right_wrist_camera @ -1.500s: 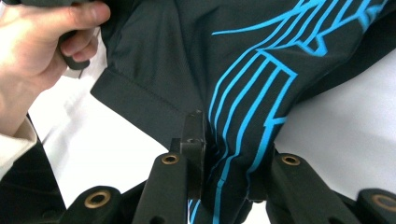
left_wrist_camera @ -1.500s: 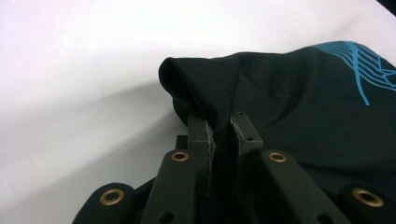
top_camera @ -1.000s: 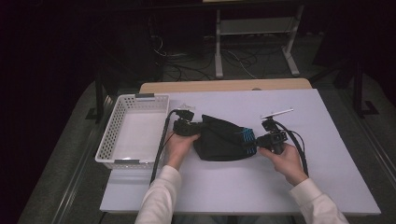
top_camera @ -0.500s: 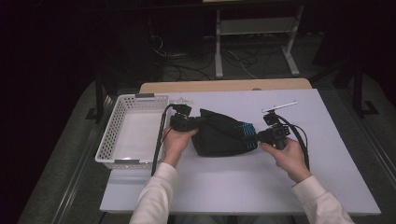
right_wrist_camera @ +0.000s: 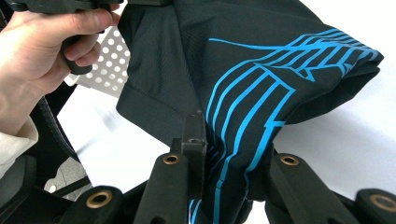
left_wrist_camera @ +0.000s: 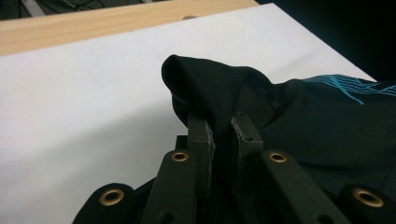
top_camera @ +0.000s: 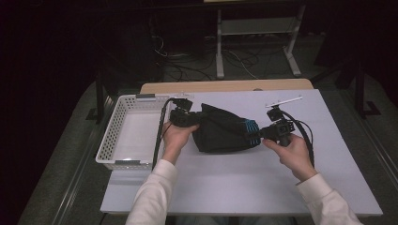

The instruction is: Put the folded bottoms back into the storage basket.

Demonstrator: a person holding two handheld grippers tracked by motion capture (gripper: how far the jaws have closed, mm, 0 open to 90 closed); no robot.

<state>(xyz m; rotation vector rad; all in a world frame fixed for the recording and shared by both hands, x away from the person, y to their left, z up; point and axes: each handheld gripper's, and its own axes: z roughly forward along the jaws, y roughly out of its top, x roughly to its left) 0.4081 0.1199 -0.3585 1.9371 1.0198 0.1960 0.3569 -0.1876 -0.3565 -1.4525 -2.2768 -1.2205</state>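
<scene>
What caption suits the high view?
Both grippers pinch a black garment beside a white basket.

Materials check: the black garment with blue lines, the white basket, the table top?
Garment: thin knit fabric, likely synthetic sportswear; matte, fine mesh weave, soft folds, blue lines look printed. Both the left gripper and right gripper pinch it. Basket: looks like moulded white plastic, perforated walls, slight sheen. Table top: smooth white matte sheet, maybe laminate; a wood-look edge at the far side.

garment (top_camera: 224, 133): black matt knit cloth, blue printed lines | table (top_camera: 234, 187): smooth white matt top, pale wood strip at upper edge | basket (top_camera: 123, 136): white perforated plastic | left gripper (left_wrist_camera: 223, 123): matt black, brass-coloured rivets
</scene>
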